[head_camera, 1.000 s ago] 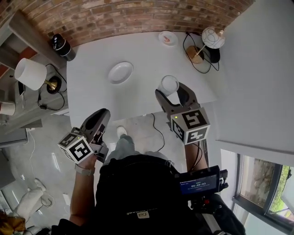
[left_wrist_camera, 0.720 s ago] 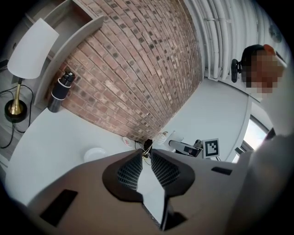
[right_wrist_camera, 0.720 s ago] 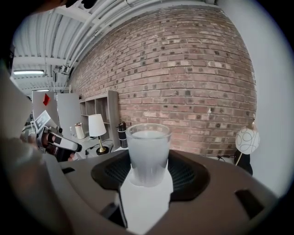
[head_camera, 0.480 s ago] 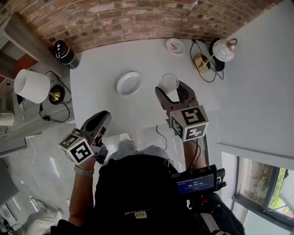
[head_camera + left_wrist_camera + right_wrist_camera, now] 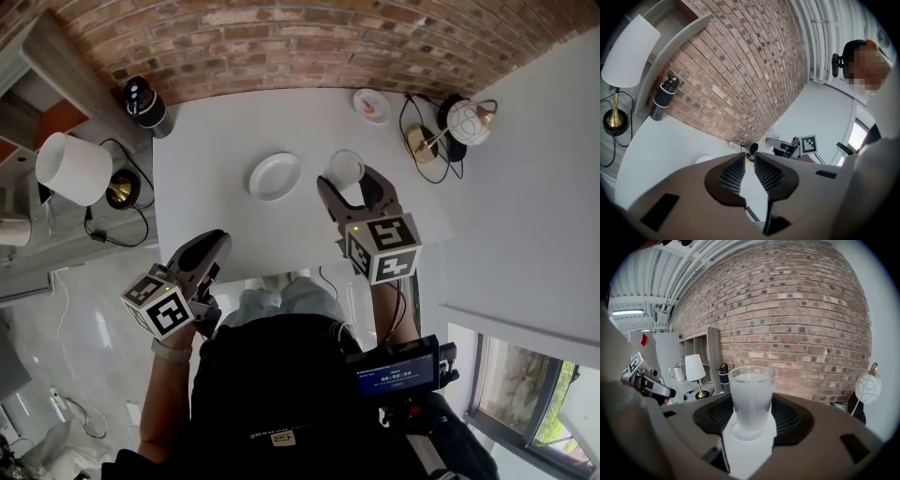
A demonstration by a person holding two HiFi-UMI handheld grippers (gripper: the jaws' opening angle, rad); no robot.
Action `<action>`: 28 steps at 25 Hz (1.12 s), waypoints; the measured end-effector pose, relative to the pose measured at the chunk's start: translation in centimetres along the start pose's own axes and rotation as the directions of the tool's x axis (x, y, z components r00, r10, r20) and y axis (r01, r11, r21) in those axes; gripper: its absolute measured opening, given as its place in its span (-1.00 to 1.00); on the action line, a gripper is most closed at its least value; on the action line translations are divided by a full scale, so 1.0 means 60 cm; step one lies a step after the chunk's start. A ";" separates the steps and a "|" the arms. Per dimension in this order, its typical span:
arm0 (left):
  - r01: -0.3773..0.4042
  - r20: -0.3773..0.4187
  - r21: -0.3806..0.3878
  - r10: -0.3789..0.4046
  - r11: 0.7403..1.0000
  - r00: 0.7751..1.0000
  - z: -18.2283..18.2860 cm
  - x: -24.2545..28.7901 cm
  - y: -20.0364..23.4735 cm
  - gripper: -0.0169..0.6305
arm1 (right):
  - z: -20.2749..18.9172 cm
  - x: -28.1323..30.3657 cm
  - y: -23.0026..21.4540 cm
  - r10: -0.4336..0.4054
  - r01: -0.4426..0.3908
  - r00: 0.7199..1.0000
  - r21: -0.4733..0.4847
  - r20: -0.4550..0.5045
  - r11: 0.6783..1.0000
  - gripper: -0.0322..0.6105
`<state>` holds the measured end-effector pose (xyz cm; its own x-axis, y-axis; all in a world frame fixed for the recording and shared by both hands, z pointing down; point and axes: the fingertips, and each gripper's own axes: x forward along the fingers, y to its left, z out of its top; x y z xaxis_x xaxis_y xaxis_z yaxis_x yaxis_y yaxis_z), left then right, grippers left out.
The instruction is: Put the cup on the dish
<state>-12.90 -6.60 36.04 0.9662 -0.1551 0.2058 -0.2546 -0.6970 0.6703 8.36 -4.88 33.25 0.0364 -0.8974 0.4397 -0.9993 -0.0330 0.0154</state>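
Surface (image 5: pixel 216 211): white, carrying the work. My left hand-held gripper (image 5: pixel 214 242): jaws closed on nothing, held off the near edge to stay clear. My right hand-held gripper (image 5: pixel 349 185): clamped on the cup (image 5: pixel 751 397), kept upright for flat seating. Dish (image 5: pixel 275 176): bare, near the cup's left.

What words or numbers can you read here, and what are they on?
Nothing reads clearly.
Small screen by the person's waist: glowing digits, too small to read.
Logo on the person's black garment: too blurred to read.
Cubes on the left gripper and right gripper: square patterns, no letters.
The cup and dish: no print.
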 end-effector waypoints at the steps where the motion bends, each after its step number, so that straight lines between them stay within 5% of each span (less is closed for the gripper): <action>1: -0.007 0.006 0.002 0.007 1.000 1.000 0.000 -0.003 0.000 -0.76 | 0.000 0.005 0.001 0.007 -0.007 1.000 -0.001 -0.001 1.000 -0.10; 16: -0.167 0.115 -0.035 0.170 0.985 0.979 0.003 -0.020 0.001 -0.76 | -0.031 0.097 -0.002 0.147 -0.149 0.988 -0.051 -0.047 0.988 -0.10; 28: -0.263 0.127 -0.062 0.269 0.963 0.955 0.003 -0.014 0.002 -0.76 | -0.080 0.197 0.004 0.213 -0.227 0.971 -0.131 -0.110 0.965 -0.10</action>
<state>-13.71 -6.71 35.82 0.8592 -0.4240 0.2863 -0.5015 -0.5869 0.6357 8.56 -13.37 42.74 -0.1777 -0.8300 0.5288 -0.9728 0.2294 0.0331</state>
